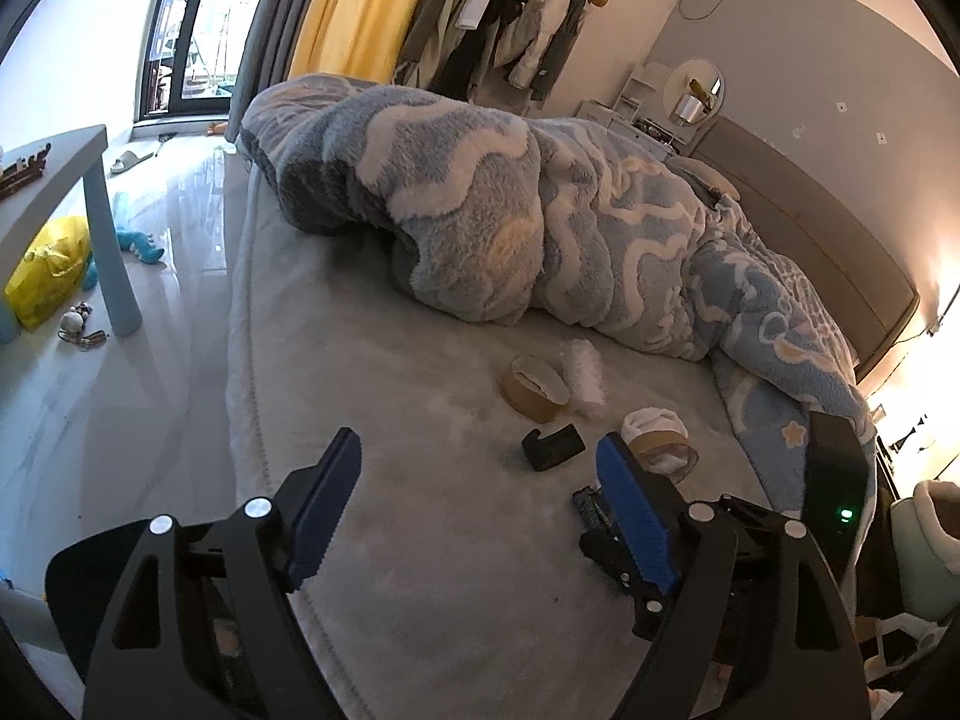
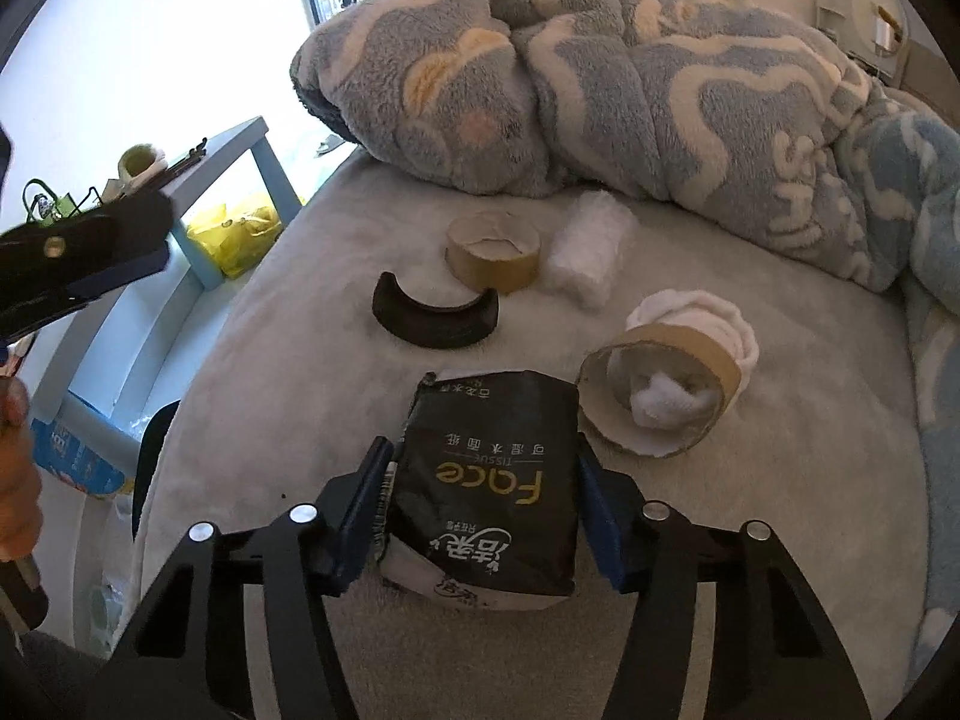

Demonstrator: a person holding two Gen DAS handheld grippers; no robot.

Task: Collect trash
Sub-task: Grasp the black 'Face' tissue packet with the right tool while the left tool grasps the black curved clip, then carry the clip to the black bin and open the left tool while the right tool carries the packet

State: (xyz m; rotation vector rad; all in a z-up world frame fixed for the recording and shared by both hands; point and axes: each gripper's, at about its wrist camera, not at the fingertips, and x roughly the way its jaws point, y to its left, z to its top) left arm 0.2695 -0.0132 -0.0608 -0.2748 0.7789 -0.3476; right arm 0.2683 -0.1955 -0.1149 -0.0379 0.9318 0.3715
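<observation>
Bed (image 2: pixel 420 648) surface soft, gives under load.

Black tissue pack (image 2: pixel 486 480) between right gripper (image 2: pixel 480 474) fingers, pads pressed on both long sides; soft, light, crushable film, likely slick — grip mid-body, gently.

Cardboard rolls ahead of fingertips: tape core (image 2: pixel 492 255) far, tissue-stuffed roll (image 2: pixel 666 384) just right; stiff, hollow, pinch wall.

Left gripper (image 1: pixel 474 516) wide, nothing between fingers.

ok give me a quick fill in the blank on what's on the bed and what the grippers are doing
1. The right gripper is closed on a black ____ pack.
2. The left gripper holds ____.
3. The curved black piece lies on the ____.
4. The quilt is patterned white and ____.

Missing words: tissue; nothing; bed; blue
</observation>
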